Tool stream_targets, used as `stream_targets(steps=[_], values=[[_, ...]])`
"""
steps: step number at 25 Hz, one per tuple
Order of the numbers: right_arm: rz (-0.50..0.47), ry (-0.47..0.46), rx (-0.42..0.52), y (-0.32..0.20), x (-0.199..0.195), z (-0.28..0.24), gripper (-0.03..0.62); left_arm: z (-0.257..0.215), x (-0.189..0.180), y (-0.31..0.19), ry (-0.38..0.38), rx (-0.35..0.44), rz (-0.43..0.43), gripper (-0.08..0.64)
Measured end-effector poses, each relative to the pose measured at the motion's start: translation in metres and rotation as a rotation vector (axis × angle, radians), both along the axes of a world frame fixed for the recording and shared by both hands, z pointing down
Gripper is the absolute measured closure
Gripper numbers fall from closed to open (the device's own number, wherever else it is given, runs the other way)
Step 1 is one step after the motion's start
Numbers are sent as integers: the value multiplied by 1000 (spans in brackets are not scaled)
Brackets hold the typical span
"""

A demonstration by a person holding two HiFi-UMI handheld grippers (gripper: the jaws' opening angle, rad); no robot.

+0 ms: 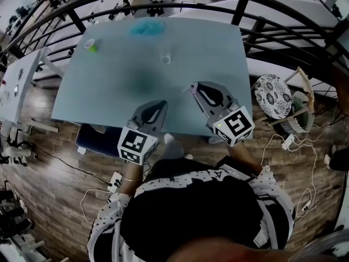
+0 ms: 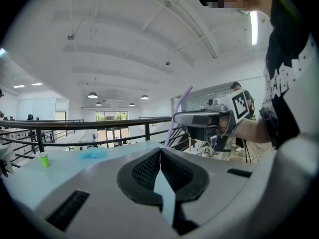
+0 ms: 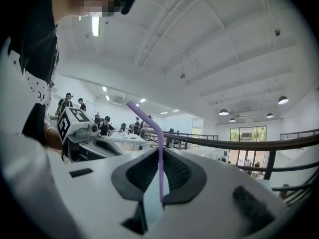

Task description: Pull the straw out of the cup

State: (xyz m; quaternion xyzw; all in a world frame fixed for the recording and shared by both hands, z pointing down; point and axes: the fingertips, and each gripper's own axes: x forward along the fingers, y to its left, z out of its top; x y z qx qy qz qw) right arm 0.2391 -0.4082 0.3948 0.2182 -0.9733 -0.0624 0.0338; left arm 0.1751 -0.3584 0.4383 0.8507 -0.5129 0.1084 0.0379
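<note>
Light: bright, even and indoor. We log ceiling lamps (image 2: 92,95) and a strip light (image 3: 94,26) as sources, with the far windows (image 2: 112,117) blown out.
Shadow: one soft dark patch on the table (image 1: 144,81).
Distortion: heavy fisheye, black corners, bowed railing (image 2: 99,124).
Focus: we find the left gripper (image 2: 160,152) shell soft near the lens.

The pale blue table (image 1: 109,91) is lying bare across its middle, leaving open passage from the near edge to the clear cup (image 1: 165,56). A blue cloth (image 1: 146,27) and a small green cup (image 1: 91,46) are occupying the far side, and a black railing (image 1: 238,12) is closing off the space behind and to the right. The purple straw (image 3: 159,133), pinched in the right gripper (image 1: 193,86), is jutting beyond its jaws
</note>
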Motion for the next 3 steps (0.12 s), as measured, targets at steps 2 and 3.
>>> stream_targets(steps=[2, 3], values=[[1, 0, -5, -1, 1, 0, 549, 0, 0, -1, 0, -2, -1, 549], [1, 1, -8, -1, 1, 0, 549, 0, 1, -2, 0, -3, -2, 549]])
